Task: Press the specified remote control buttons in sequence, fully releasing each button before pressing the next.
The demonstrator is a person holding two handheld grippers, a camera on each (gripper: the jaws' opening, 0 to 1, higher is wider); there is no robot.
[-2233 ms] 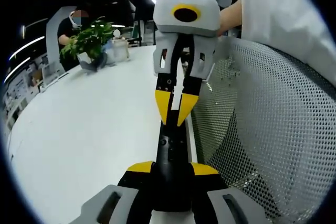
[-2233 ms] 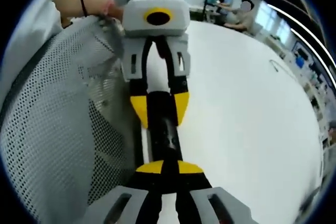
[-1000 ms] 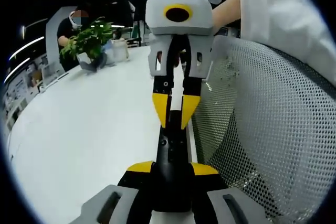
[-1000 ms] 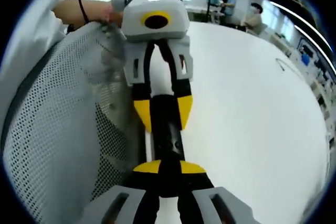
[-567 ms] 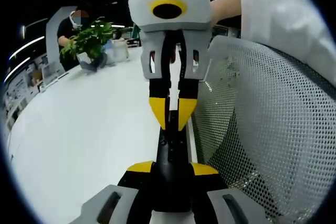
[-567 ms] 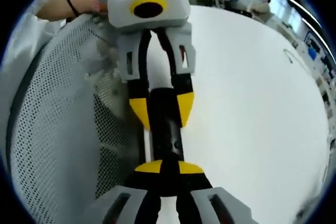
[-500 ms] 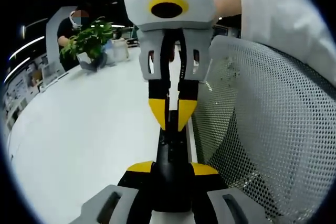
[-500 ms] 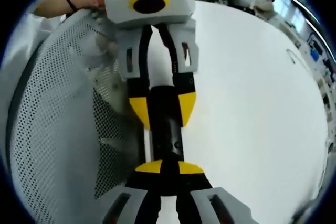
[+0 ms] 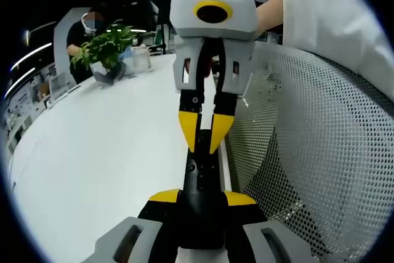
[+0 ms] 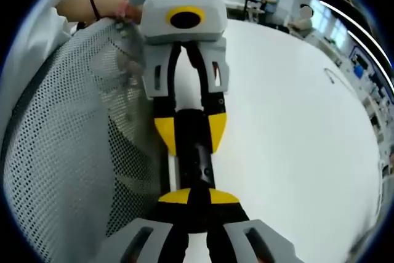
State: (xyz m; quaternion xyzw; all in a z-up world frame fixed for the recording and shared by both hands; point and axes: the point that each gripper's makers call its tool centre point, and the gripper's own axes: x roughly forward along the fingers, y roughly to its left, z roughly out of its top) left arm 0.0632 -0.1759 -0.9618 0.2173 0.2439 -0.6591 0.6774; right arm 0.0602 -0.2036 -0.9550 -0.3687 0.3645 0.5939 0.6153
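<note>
Over the white table (image 9: 104,152), left tongs (image 9: 200,196) clamp the slim black remote control (image 9: 202,177), so right tongs (image 9: 205,147) (tips nearly together) should press squarely, then lift fully.

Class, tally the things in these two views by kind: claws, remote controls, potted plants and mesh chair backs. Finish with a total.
Grey-and-yellow claws: 2, the left claw and the right claw
Slim black plastic remote control: 1
Green leafy potted plant: 1
Grey mesh chair back: 1
Total: 5

The remote control (image 9: 198,184) is black. Both tongs, left tongs (image 10: 189,129) and right tongs (image 9: 204,133), are grey-white with black links and yellow tips. The desk (image 9: 104,152) is plain white. The chair back (image 9: 308,152) is grey perforated mesh. The potted plant (image 9: 103,48) is green.
</note>
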